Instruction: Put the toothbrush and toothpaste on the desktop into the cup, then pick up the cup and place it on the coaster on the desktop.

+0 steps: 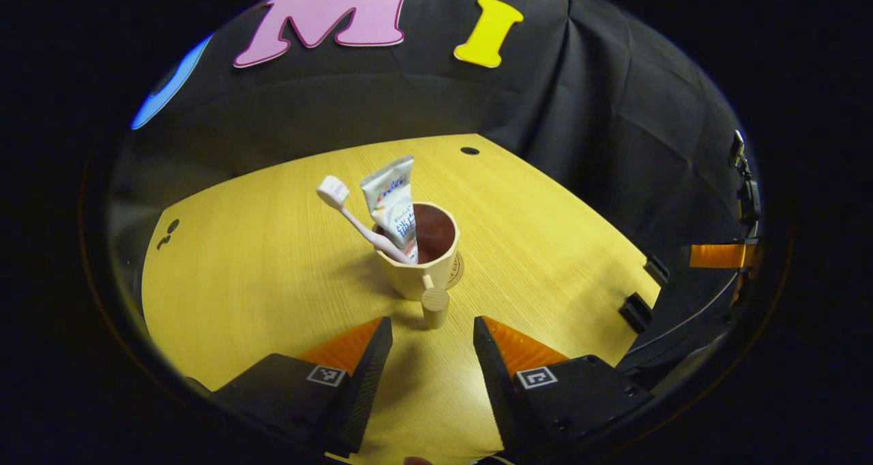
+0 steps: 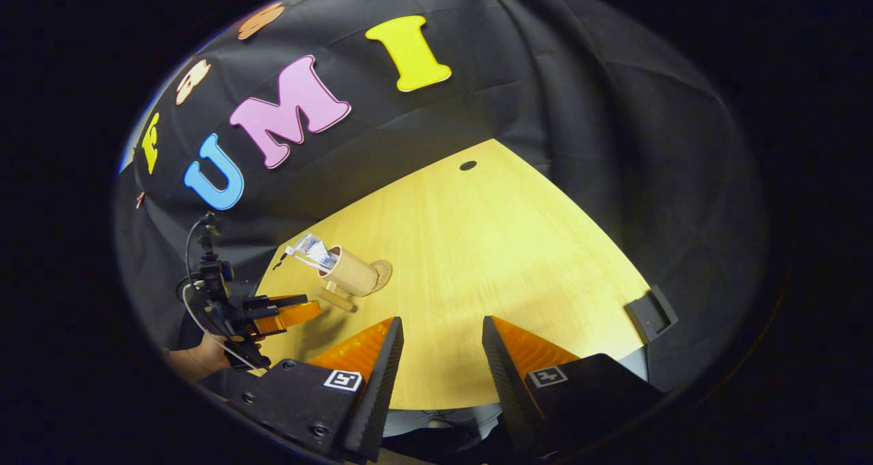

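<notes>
A beige cup (image 1: pixel 424 264) with a round wooden handle (image 1: pixel 434 303) stands on a round coaster (image 1: pixel 456 270) near the middle of the yellow desktop (image 1: pixel 259 274). A white toothbrush (image 1: pixel 344 209) and a white toothpaste tube (image 1: pixel 394 204) lean out of the cup. My left gripper (image 1: pixel 432 332) is open just in front of the handle, touching nothing. In the right gripper view the cup (image 2: pixel 351 272) on its coaster (image 2: pixel 382 274) sits far off to the left, with the left gripper (image 2: pixel 286 313) beside it. My right gripper (image 2: pixel 442 332) is open over the desktop's near edge, holding nothing.
The desktop has a small dark hole (image 1: pixel 469 151) at its far side. Black clamps (image 1: pixel 635 311) sit on its right edge, and one (image 2: pixel 651 313) sits near my right gripper. A hand (image 2: pixel 198 359) holds the left gripper at the lower left. Black cloth walls the booth.
</notes>
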Available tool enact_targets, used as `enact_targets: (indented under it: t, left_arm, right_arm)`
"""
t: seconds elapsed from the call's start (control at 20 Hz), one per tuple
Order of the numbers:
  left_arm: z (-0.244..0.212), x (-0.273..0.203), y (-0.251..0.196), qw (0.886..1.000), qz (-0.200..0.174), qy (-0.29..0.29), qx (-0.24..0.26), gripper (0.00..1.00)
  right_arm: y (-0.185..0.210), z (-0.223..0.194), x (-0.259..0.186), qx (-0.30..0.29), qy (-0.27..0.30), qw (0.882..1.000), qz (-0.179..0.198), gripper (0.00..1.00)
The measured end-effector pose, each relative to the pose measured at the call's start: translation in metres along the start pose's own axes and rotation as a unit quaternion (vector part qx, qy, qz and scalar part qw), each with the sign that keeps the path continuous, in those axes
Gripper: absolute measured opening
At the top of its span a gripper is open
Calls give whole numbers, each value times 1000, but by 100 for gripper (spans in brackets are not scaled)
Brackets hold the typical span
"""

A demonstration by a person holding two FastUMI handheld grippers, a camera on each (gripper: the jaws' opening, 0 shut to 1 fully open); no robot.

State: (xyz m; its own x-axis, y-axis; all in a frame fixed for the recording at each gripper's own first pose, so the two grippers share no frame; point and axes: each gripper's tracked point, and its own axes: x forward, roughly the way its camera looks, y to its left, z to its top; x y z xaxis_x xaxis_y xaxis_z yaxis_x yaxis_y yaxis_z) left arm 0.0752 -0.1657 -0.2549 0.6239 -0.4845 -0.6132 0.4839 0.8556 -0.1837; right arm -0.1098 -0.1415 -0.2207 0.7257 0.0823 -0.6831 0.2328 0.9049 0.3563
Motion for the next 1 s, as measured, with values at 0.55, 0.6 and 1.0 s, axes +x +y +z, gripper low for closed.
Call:
enact_targets:
  t: [0.55, 0.6, 1.0]
  left_arm:
    - [32, -94, 50, 990, 55, -99, -81, 93]
    - [34, -100, 53, 989, 57, -105, -88, 94]
    - [37, -131, 61, 982, 84, -136, -103, 97]
  right_arm:
    - [82, 12, 41, -58, 12, 996, 66, 73]
    - [88, 14, 44, -62, 14, 995, 71, 73]
    - [128, 28, 55, -85, 1, 992, 98, 79]
